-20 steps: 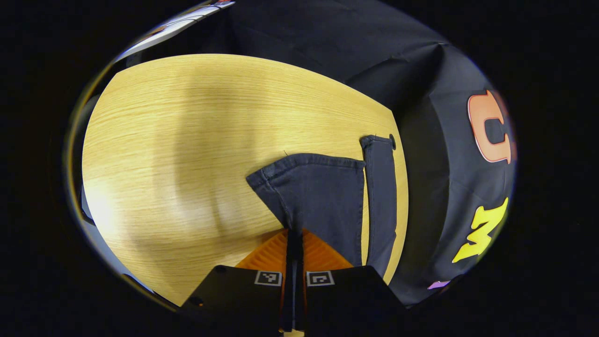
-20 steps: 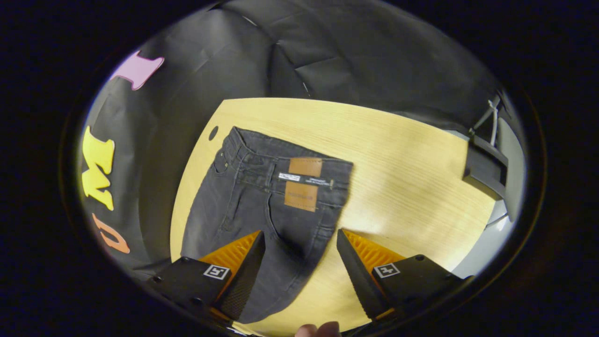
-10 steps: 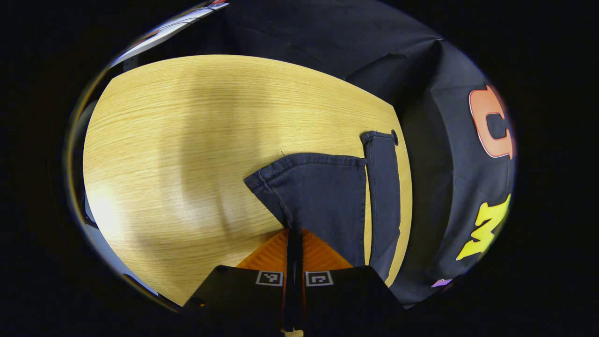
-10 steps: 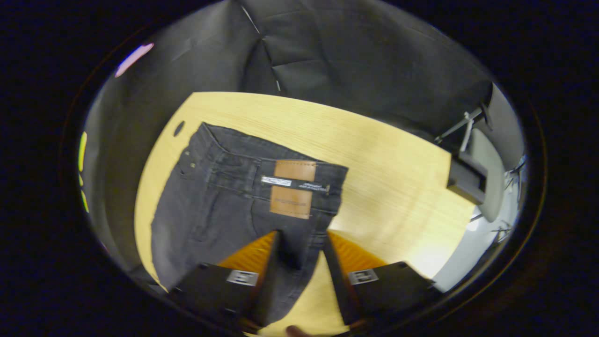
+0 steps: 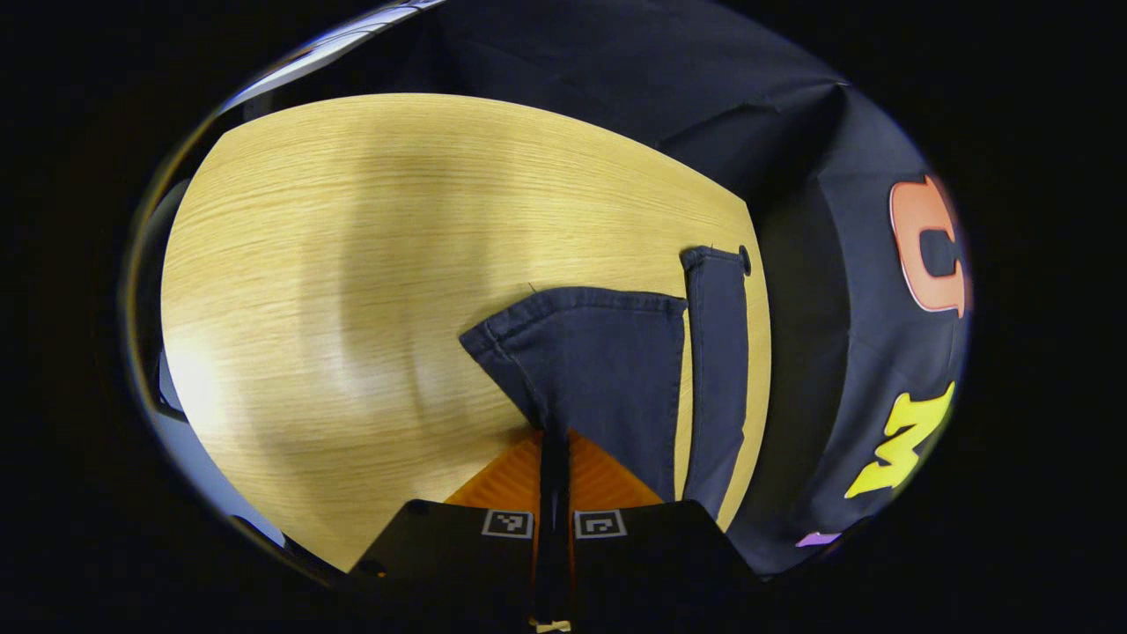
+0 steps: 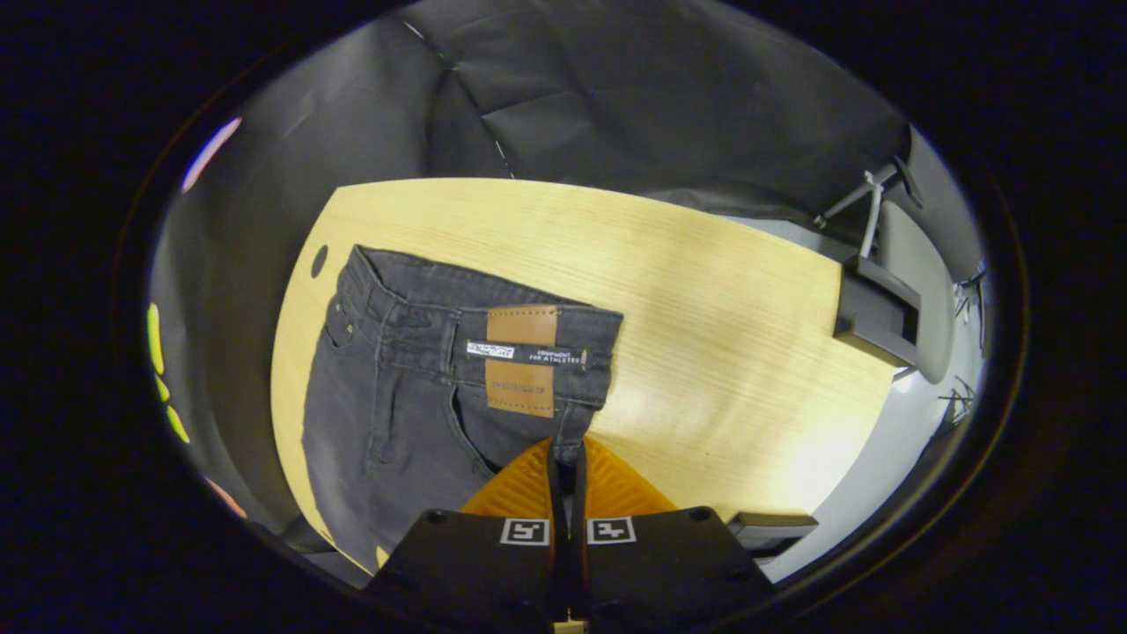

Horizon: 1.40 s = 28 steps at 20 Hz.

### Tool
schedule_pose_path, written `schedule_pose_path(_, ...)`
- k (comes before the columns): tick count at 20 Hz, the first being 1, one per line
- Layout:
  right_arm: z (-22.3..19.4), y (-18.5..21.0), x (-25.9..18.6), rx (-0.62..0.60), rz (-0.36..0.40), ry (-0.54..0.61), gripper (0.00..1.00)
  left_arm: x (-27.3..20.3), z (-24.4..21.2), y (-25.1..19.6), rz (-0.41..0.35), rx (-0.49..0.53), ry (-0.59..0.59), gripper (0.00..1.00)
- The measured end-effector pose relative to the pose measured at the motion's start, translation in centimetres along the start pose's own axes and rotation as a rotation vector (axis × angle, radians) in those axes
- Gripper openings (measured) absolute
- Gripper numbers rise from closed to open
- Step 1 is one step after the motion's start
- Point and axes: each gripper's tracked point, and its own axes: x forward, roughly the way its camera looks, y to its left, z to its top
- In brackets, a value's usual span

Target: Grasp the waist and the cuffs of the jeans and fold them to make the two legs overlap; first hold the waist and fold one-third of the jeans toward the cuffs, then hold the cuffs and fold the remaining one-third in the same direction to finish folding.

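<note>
Dark jeans lie on a light wooden table (image 5: 352, 264). In the left gripper view my left gripper (image 5: 554, 445) is shut on the hem edge of one cuff (image 5: 599, 361), and the other leg's cuff (image 5: 718, 352) lies flat beside it by the table's right edge. In the right gripper view the waist (image 6: 458, 339), with a brown leather patch (image 6: 521, 359), lies flat on the table (image 6: 704, 308). My right gripper (image 6: 566, 458) is shut on the jeans' side edge just below the waistband.
The black cloth wall (image 5: 845, 308) stands right behind the table's edge near the cuffs. A small round hole (image 6: 319, 261) marks the table corner by the waist. A dark box (image 6: 876, 313) and a stand (image 6: 867, 202) sit past the table's far right end.
The right gripper moved in over the jeans below the waistband and its fingers went from wide open to shut on the fabric. The left gripper stayed shut on the cuff, barely moving.
</note>
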Motion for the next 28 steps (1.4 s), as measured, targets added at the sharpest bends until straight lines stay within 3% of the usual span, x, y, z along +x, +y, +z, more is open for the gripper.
schedule_pose_path(7, 0.2, 4.1, -5.7, 0.048, 0.186, 0.048, 0.0, -5.7, 1.1, -2.8, -0.018, -0.119, -0.022, 0.03)
schedule_pose_path(12, 1.7, 9.7, -9.8, -0.025, 0.297, 0.05, 0.01, -7.9, 2.5, -8.2, -0.056, -0.091, -0.02, 0.03)
schedule_pose_path(22, 5.4, 21.3, -7.7, -0.094, 0.337, 0.114, 0.01, -0.7, 5.7, -18.7, -0.012, -0.116, 0.056, 0.03)
schedule_pose_path(26, 6.8, 25.4, -4.6, -0.116, 0.326, 0.127, 0.01, 3.6, 6.1, -23.1, -0.003, -0.082, 0.112, 0.03)
schedule_pose_path(28, 7.3, 26.6, -2.4, -0.153, 0.313, 0.126, 0.0, 5.9, 6.2, -24.6, 0.008, -0.017, 0.125, 0.03)
